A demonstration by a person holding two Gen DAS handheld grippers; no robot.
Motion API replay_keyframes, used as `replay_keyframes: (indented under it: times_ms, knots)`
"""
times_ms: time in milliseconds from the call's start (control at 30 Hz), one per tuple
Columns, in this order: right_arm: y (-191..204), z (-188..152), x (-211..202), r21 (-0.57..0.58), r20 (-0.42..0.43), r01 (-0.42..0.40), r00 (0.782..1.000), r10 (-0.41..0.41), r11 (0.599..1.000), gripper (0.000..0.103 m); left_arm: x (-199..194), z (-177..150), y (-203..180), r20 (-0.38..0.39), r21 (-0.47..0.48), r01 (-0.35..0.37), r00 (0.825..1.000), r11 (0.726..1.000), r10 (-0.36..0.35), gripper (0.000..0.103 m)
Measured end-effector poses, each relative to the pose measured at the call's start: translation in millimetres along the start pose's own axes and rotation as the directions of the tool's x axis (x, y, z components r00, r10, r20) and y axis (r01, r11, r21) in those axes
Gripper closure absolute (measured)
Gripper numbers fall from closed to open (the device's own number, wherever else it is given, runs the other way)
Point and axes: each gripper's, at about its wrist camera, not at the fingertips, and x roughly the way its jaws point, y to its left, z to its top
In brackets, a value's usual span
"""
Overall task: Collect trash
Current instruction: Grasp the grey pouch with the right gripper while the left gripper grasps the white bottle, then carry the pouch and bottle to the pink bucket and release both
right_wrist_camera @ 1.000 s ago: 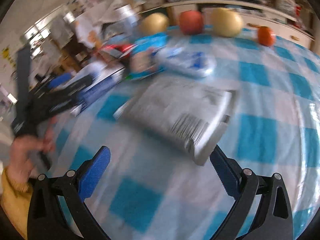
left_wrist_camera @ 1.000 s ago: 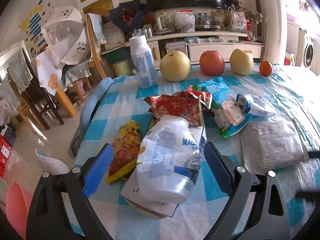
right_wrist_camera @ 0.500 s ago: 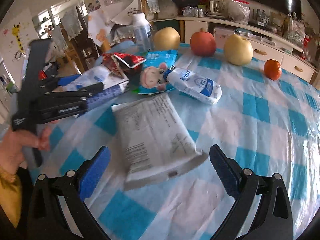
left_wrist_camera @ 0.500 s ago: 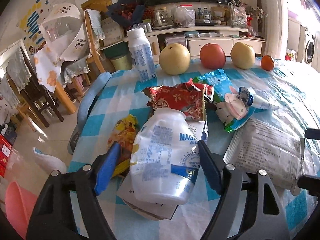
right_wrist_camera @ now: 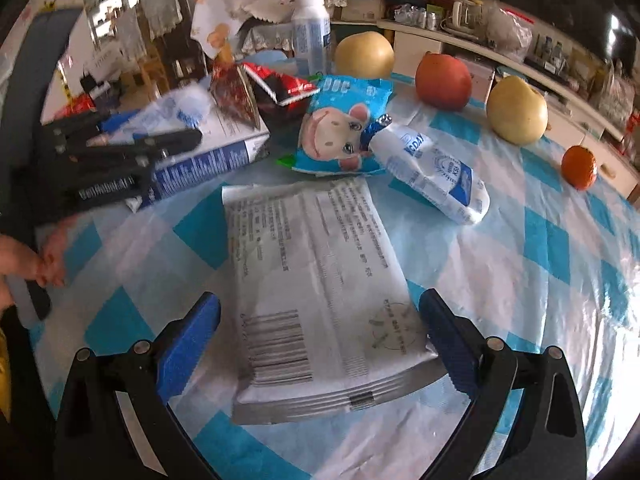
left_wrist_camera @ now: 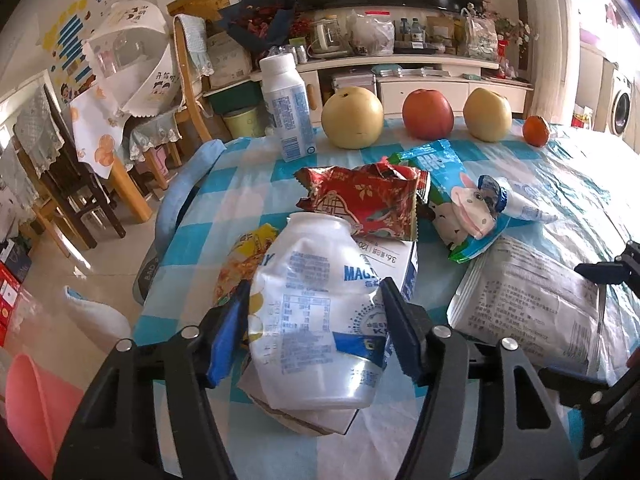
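My left gripper (left_wrist_camera: 316, 332) is closed around a crushed white plastic bottle (left_wrist_camera: 316, 304) that lies on a white and blue carton (left_wrist_camera: 394, 264); both blue pads touch its sides. A yellow snack wrapper (left_wrist_camera: 244, 260), a red wrapper (left_wrist_camera: 364, 200) and a blue cartoon-cow bag (left_wrist_camera: 456, 196) lie beyond it. My right gripper (right_wrist_camera: 320, 340) is open and straddles the near end of a flat grey foil pouch (right_wrist_camera: 316, 280) on the checked tablecloth. A white squeeze pouch (right_wrist_camera: 432, 172) lies past it.
An upright white bottle (left_wrist_camera: 286, 116), two pears (left_wrist_camera: 352, 118), an apple (left_wrist_camera: 427, 114) and a small orange (left_wrist_camera: 536, 131) stand along the far edge of the table. A pink bin (left_wrist_camera: 28, 400) sits on the floor at lower left. Chairs stand to the left.
My left gripper has moved forward and narrowed onto the crushed bottle. My right gripper has swung over the grey pouch and come down close around its near end.
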Motion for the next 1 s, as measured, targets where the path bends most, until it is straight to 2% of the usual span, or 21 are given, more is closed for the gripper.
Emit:
replay_keyframes:
  times_ms: [67,200,233,267,467,833,1000]
  knots:
    - [3.2,-1.9,4.6,-0.028,-0.012,0.04,0.999,-0.04,0.999,0.005,-0.7,0.0,1.7,0.0,-0.015,0.002,1.0,1.0,-0.002,0.043]
    - [1.0,-3.7,7.2,-0.01,-0.008,0.035,0.999,-0.035,0.999,0.007,-2.5,-1.3,5.7,-0.003,-0.035,0.013,1.0,0.999,-0.013,0.043]
    - [0.3,-3.2,7.4,-0.008,-0.007,0.035,0.999,-0.035,0.999,0.009,-2.9,-1.5,6.0,-0.004,-0.038,0.015,1.0,0.999,-0.015,0.043]
    - [0.0,-2.8,6.9,-0.008,-0.003,0.036,0.999,-0.036,0.999,0.017,-3.4,-1.8,6.7,-0.004,-0.041,0.018,1.0,0.999,-0.019,0.043]
    - [-2.3,-4.0,2.2,-0.002,0.016,0.026,1.0,-0.026,1.0,0.021,-8.0,-2.5,19.7,0.004,-0.084,0.036,0.999,0.996,-0.036,0.043]
    - [-4.8,-7.2,-5.2,0.029,0.048,0.065,0.997,-0.067,0.997,0.024,-25.6,-7.5,48.0,0.052,-0.158,0.08,0.996,0.984,-0.072,0.043]
    - [-7.0,-9.5,-9.2,0.062,0.059,0.052,0.997,-0.056,0.997,0.024,-35.4,-11.5,59.7,0.076,-0.183,0.09,0.994,0.979,-0.077,0.043]
